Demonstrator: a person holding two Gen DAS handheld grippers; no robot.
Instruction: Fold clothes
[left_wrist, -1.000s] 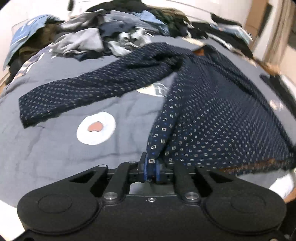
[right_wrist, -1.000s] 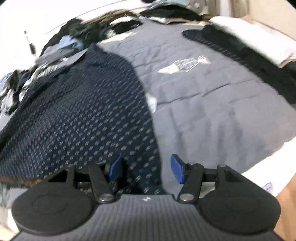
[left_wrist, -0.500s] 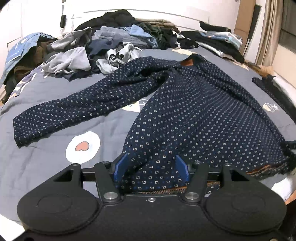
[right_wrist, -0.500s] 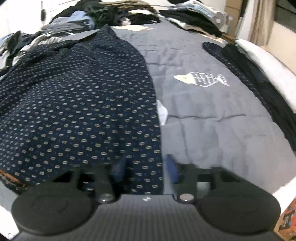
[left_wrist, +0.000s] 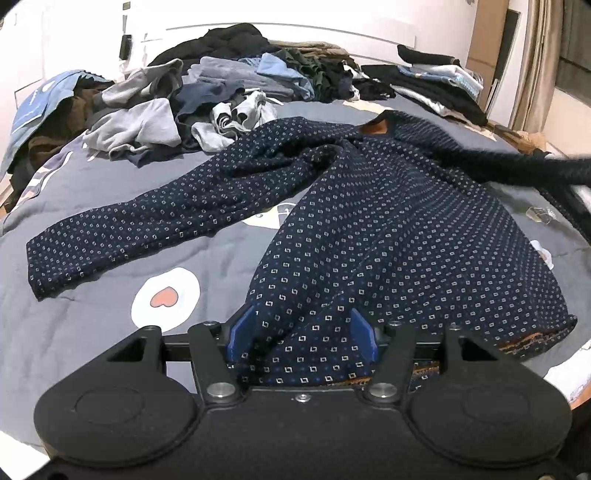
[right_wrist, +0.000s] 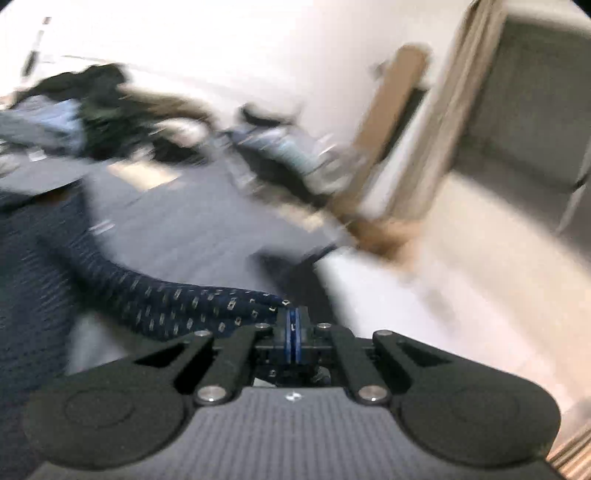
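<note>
Right gripper (right_wrist: 293, 328) now clamps the sweater's (left_wrist: 388, 236) sleeve (right_wrist: 177, 306), lifted.

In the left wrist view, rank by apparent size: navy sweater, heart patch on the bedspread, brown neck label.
1. Navy sweater, by far the largest.
2. Heart patch, though it lies nearer the camera.
3. Neck label, smallest, but farthest away.

The sweater (left_wrist: 388, 236) was navy, dotted with small pale and blue squares, its hem edged in orange. The quilt (left_wrist: 92, 314) was grey-blue with a white patch (left_wrist: 166, 297) bearing a pink heart. The pads (left_wrist: 240, 330) were blue.
</note>
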